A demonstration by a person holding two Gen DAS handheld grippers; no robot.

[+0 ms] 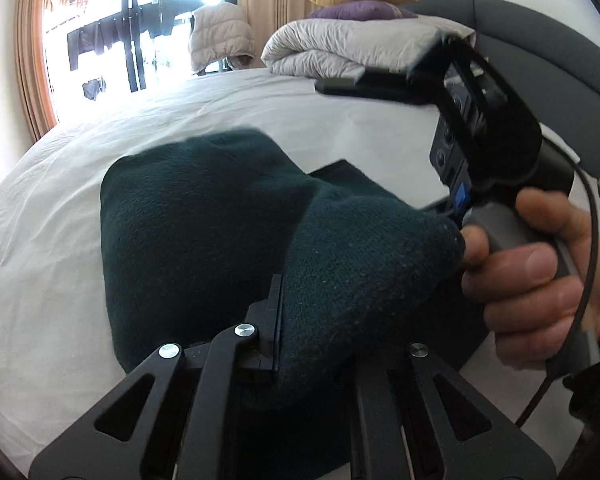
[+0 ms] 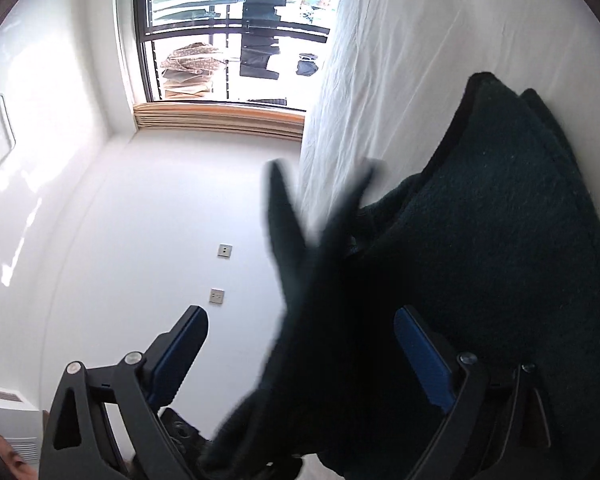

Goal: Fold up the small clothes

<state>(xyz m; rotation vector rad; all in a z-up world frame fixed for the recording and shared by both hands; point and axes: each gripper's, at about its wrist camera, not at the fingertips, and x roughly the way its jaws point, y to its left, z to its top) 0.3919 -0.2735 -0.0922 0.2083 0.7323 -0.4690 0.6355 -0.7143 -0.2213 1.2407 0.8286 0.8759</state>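
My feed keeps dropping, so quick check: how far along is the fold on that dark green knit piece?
Done: one side of the dark green knit is already doubled over on the white bed sheet. In hand: the left tool is shut on a fold of it, while the right tool stands open, cloth loose between its pads. Left: lay that fold down, flatten it, release. No other small clothes are in view.

The left gripper (image 1: 284,320) is clamped (jaws together), the right gripper (image 2: 300,344) spread wide.
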